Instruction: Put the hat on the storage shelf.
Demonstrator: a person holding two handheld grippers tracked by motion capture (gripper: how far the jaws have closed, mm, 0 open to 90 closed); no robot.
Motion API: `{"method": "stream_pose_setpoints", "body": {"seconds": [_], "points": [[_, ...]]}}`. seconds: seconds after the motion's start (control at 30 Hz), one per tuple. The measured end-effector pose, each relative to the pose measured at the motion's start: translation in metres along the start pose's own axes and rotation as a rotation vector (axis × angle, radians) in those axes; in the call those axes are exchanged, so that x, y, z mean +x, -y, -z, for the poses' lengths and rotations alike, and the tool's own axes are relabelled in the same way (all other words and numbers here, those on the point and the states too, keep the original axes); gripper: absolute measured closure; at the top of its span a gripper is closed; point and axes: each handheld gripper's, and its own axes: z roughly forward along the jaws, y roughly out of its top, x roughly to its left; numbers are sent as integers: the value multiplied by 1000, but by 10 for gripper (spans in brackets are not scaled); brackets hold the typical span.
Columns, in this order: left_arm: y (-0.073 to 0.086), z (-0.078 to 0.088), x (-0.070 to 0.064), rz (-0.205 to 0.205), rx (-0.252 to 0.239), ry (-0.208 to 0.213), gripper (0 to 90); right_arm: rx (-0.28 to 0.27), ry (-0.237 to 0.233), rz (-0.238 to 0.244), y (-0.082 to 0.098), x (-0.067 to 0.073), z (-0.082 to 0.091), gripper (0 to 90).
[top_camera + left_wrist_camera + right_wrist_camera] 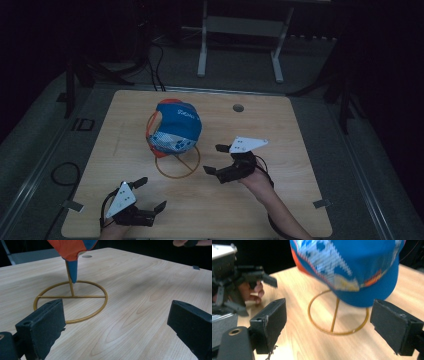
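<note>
since nobody's said what the job is, my guess is it's about the cap (174, 129) perched on that gold wire stand (178, 162) mid-table (280, 130). both grippers sit wide open with nothing between the jaws. the right gripper (216, 160) is the nearer one by a good bit: the cap hangs just ahead of it and a little above its jaw line, with the stand's ring base right in front on the wood. the left gripper (151, 193) is down by the near edge, so the stand is ahead of it and off to its left, with the cap well above. the stand's post runs upright, so i'd say any grab means coming in level at the cap's side, not down from above.
</note>
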Motion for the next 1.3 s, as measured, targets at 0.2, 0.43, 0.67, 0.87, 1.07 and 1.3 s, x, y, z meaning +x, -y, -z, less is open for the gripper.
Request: {"method": "stream_pose_setpoints", "body": {"seconds": [0.2, 0.43, 0.67, 0.87, 1.07, 1.3], "points": [[1, -1, 0, -5, 6, 2, 17, 37, -5, -2, 27, -2, -2, 134], [2, -2, 0, -4, 11, 9, 17, 71, 4, -24, 59, -6, -1, 133], [3, -3, 0, -6, 17, 11, 17, 93, -8, -25, 79, -6, 3, 135], [4, -4, 0, -3, 20, 17, 17, 109, -9, -17, 91, -4, 5, 136], [4, -4, 0, -2, 23, 22, 17, 110, 2, -22, 102, -5, 13, 138], [5, -4, 1, 1, 23, 21, 17, 104, 11, -17, 109, -2, 25, 139]]}}
